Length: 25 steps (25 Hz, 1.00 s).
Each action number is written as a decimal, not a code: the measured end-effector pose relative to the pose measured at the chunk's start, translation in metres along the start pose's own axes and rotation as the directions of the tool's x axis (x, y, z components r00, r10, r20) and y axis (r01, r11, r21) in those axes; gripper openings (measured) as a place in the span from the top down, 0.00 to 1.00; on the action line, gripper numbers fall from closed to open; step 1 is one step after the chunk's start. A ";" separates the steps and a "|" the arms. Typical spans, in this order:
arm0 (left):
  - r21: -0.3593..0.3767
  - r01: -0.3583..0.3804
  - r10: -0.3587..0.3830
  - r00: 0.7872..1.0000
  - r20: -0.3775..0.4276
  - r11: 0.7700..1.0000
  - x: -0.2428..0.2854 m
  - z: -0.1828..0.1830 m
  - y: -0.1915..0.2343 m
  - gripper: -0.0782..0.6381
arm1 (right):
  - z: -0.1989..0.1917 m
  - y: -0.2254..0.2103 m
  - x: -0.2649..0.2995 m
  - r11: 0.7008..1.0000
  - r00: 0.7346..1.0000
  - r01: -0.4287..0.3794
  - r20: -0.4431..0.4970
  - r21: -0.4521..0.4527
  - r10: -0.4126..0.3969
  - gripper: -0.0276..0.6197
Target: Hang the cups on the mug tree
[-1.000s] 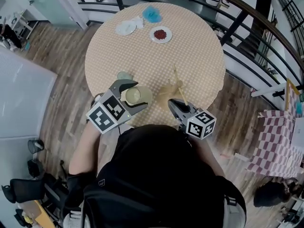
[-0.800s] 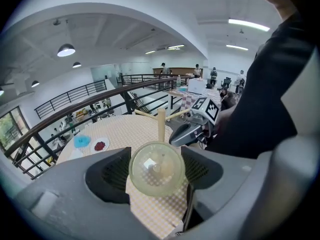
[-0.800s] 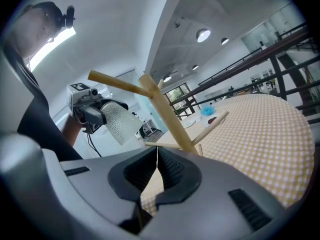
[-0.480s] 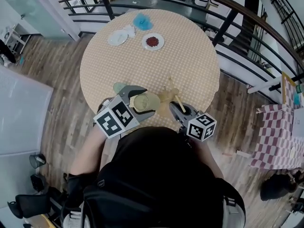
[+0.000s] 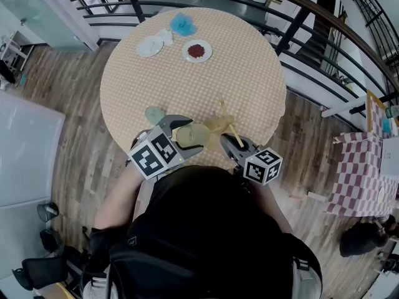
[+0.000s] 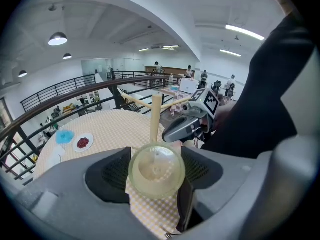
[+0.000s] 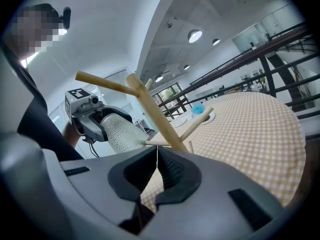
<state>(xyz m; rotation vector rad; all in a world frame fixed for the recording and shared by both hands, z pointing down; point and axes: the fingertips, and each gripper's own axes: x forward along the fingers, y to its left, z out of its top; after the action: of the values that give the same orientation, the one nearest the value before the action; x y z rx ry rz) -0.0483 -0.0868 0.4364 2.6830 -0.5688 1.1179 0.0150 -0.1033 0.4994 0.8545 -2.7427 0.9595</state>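
The pale yellow-green translucent cup (image 6: 156, 170) is clamped in my left gripper (image 5: 186, 134). The jaws stand wide, one pad against each side of it, and its round face is turned toward the gripper's camera. I hold it over the near edge of the round table with the beige checked cloth (image 5: 240, 73), just left of the light wooden mug tree (image 5: 225, 118).

Along the left gripper, the tree's upright stem rises straight beyond the cup, with bare pegs slanting out to either side near its top. No cup hangs on any peg that I can see.

My right gripper (image 7: 157, 168) is empty, its jaws pressed together. It sits low at the near side of the tree, close to its foot. From the left gripper view it lies just right of the stem, so it crowds that side of the tree.

A second pale green cup (image 5: 154, 114) stands on the cloth just beside the left gripper, on its outer side. Well apart, at the far side of the table, are a white plate with something red on it (image 5: 196, 50), a white plate holding a crumpled white thing (image 5: 150, 45) and a blue fluffy thing (image 5: 182, 23). A black metal railing (image 5: 299, 27) curves round behind the table.
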 end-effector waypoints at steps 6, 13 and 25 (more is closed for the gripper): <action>-0.004 0.011 -0.011 1.000 -0.002 1.000 0.008 -0.005 0.000 0.47 | -0.004 0.001 -0.003 1.000 1.000 0.013 -0.011 0.007 -0.013 0.93; -0.013 0.033 -0.033 0.999 0.008 0.999 0.019 -0.008 -0.003 0.47 | -0.007 0.000 -0.013 0.999 0.999 0.044 -0.005 0.002 -0.044 0.93; -0.015 0.046 -0.046 0.999 0.013 0.999 0.033 -0.013 0.000 0.47 | -0.018 -0.002 -0.020 0.996 0.996 0.085 -0.010 0.022 -0.085 0.93</action>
<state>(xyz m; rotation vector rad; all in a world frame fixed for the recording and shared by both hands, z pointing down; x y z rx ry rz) -0.0356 -0.0921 0.4686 2.6775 -0.5132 1.0810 0.0311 -0.0845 0.5087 0.9596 -2.6694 0.9769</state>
